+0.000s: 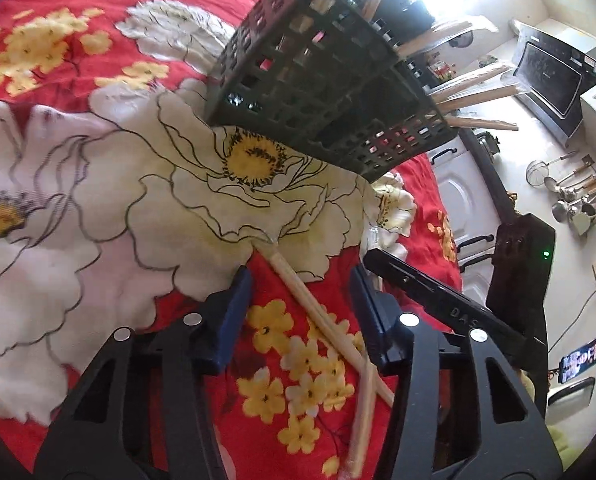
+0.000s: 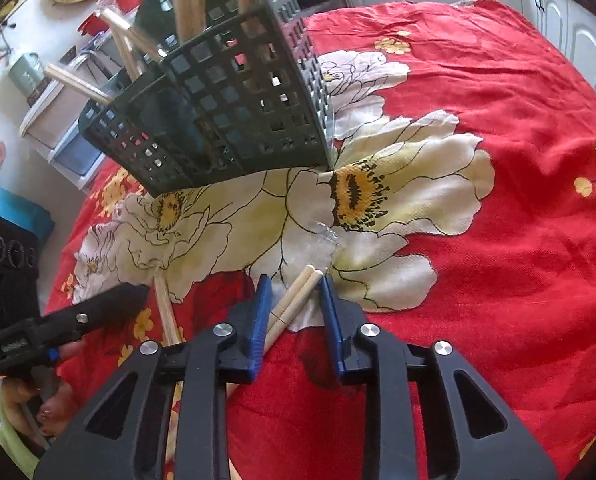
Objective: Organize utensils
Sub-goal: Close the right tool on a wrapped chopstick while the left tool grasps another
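A dark green lattice utensil basket (image 1: 317, 80) stands on the red flowered cloth and holds several wooden chopsticks (image 1: 473, 92); it also shows in the right wrist view (image 2: 234, 112). A wrapped pair of chopsticks (image 1: 317, 312) lies on the cloth between the fingers of my open left gripper (image 1: 301, 304). Another pair (image 1: 363, 412) crosses it lower down. In the right wrist view a chopstick pair (image 2: 294, 300) lies between the fingers of my open right gripper (image 2: 294, 300), ends pointing at the basket. The left gripper (image 2: 70, 320) shows at the left there, beside another chopstick (image 2: 164, 304).
The red cloth with white and yellow flowers (image 2: 477, 160) covers the table. A crumpled clear wrapper (image 2: 325, 240) lies ahead of the right gripper. White cabinets (image 1: 457, 184), a microwave (image 1: 553, 76) and hanging ladles (image 1: 573, 200) stand beyond the table edge.
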